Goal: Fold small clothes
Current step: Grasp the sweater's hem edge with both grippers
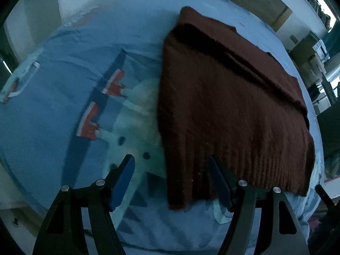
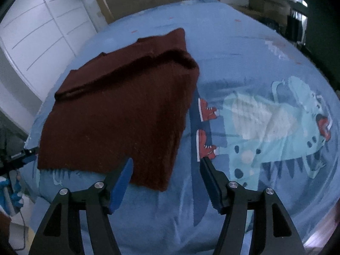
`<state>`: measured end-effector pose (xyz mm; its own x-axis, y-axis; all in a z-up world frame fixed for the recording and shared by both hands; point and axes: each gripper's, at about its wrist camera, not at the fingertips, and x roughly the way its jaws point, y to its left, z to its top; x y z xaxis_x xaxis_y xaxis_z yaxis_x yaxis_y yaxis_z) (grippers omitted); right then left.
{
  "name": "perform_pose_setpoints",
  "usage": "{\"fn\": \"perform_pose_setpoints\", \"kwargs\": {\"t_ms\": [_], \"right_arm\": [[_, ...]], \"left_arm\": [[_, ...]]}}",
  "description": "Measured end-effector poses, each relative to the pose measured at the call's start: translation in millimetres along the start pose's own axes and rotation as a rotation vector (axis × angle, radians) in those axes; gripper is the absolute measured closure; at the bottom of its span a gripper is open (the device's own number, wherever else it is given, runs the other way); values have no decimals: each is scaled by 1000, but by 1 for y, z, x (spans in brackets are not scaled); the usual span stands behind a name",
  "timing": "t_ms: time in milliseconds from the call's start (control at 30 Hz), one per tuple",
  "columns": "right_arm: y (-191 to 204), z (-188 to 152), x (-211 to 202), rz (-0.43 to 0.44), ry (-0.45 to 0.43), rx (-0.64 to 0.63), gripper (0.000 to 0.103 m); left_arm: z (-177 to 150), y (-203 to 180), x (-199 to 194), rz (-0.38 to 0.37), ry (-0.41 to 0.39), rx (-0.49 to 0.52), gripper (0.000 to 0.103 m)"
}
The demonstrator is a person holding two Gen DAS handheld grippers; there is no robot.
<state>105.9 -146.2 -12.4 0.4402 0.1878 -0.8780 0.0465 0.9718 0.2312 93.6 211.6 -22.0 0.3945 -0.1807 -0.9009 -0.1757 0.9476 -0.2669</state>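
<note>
Lying folded on the blue bedsheet (image 2: 233,48), the dark red knit sweater (image 1: 223,97) fills the centre-right of your left view. Your left gripper (image 1: 172,180) and right gripper (image 2: 166,182) both hover wide open, holding nothing, at its near edge.

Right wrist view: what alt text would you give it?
A dark maroon knitted garment, folded, lies on a blue cartoon-print bedsheet. In the foreground the right gripper hangs open above the garment's near corner, holding nothing.
</note>
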Motion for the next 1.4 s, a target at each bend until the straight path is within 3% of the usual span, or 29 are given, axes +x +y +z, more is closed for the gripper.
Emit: {"fn": "perform_pose_setpoints", "kwargs": {"t_ms": [367,667,767,900,1133,1400], "right_arm": [[-16,2,41,62,84,66,36],[-17,5,57,147,101,80,34],[-14,8,60,183,104,78,35],[-16,6,64,234,109,103,43],[-20,5,65,256,117,126,60],[-9,8,71,282,129,115,64]], "left_arm": [[6,-6,24,-57,48,1,37],[9,-8,28,-182,55,4,39],[10,-3,29,-244,67,-18,47],[14,4,30,-258,70,-32,50],[8,18,23,-260,62,-69,69],[6,22,23,-289,69,-96,71]]}}
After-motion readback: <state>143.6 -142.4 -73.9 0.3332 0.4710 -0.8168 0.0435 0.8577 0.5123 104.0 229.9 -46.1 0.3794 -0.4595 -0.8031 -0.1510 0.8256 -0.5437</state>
